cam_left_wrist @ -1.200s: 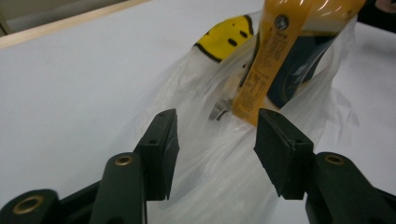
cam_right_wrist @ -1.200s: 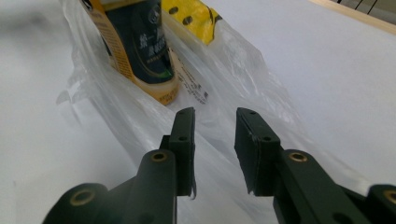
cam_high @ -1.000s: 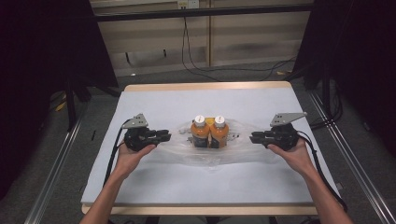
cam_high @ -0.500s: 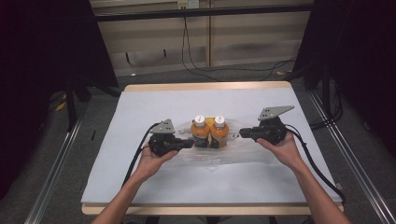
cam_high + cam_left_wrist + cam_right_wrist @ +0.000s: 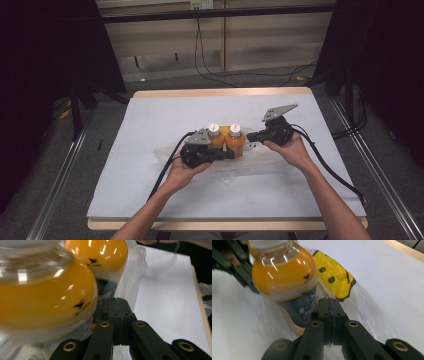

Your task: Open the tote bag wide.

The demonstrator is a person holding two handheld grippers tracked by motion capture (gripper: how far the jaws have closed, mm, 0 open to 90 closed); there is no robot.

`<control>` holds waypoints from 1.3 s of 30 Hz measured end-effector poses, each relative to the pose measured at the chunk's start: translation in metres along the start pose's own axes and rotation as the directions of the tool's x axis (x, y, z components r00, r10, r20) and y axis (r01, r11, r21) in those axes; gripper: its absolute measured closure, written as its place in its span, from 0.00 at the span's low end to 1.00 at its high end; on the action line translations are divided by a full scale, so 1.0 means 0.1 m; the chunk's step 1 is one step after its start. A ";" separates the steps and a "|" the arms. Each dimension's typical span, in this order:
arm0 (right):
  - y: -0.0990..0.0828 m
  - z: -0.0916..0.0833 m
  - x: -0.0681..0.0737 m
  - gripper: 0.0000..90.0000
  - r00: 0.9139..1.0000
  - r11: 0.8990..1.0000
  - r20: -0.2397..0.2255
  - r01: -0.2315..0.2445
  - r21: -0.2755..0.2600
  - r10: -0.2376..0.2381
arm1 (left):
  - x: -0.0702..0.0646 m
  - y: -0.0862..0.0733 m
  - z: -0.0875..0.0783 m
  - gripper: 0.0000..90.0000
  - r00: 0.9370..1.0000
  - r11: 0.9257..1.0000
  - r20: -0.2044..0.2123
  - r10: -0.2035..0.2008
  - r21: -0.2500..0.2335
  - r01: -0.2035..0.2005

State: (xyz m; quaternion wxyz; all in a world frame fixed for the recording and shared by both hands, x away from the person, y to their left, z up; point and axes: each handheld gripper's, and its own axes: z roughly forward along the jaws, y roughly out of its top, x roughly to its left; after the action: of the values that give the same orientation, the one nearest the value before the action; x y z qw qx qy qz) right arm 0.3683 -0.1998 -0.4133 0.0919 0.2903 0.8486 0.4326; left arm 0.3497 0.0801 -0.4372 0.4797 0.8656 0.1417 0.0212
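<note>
A white cloth (image 5: 150, 130) covers the wooden table (image 5: 220, 92), and a clear plastic bag (image 5: 250, 162) lies crumpled at its middle. Inside the bag stand two orange bottles (image 5: 227, 140) side by side, touching, long axes upright with white caps toward twelve o'clock in the high view. A yellow smiley print (image 5: 334, 277) shows on the bag film just behind the nearer bottle in the right gripper view.

The left gripper (image 5: 227, 153) lies level at about eight o'clock of the bottles, pointing toward three o'clock, its tips right against the left bottle's foot. Its jaws have just been closing and now meet; the left gripper view shows bag film pinched between them. The forearm rises from the bottom edge toward one o'clock.

The right gripper (image 5: 249, 136) sits at three o'clock of the bottles, pointing toward nine, jaws likewise just closed together on the film beside the right bottle. Its forearm slants toward eleven o'clock.
</note>
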 end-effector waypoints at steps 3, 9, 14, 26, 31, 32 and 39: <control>-0.01 0.07 0.00 1.00 1.000 1.000 -0.002 -0.011 0.006 0.011 | 0.00 -0.02 0.06 1.00 1.000 1.000 -0.018 -0.001 0.011 0.001; -0.03 0.27 -0.04 1.00 1.000 0.999 -0.010 -0.009 0.053 0.009 | 0.02 -0.08 0.07 1.00 0.999 0.999 -0.045 0.007 0.033 -0.005; -0.02 0.43 -0.08 1.00 0.999 0.997 -0.029 -0.017 0.077 0.019 | 0.00 -0.17 0.18 1.00 0.999 0.997 -0.035 0.020 0.074 -0.018; -0.14 0.74 -0.22 1.00 0.996 0.986 -0.030 -0.075 0.149 0.080 | -0.07 -0.27 0.28 1.00 0.998 0.989 -0.015 0.058 0.138 -0.055; -0.18 0.84 -0.28 1.00 0.996 0.981 -0.023 -0.080 0.177 0.085 | -0.12 -0.28 0.31 1.00 0.998 0.984 0.007 0.057 0.166 -0.057; -0.19 0.85 -0.29 1.00 0.996 0.982 -0.030 -0.081 0.170 0.087 | -0.12 -0.30 0.33 1.00 0.998 0.986 0.009 0.055 0.159 -0.056; -0.16 0.89 -0.32 1.00 0.995 0.983 0.012 -0.097 0.156 0.096 | -0.15 -0.34 0.37 1.00 0.999 0.983 0.035 0.040 0.175 -0.045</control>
State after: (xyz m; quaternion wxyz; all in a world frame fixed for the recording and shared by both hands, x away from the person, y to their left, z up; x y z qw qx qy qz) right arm 0.4234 -0.1649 -0.4832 0.0494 0.3383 0.8647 0.3681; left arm 0.3342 0.0631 -0.4842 0.4030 0.9077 0.1171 0.0052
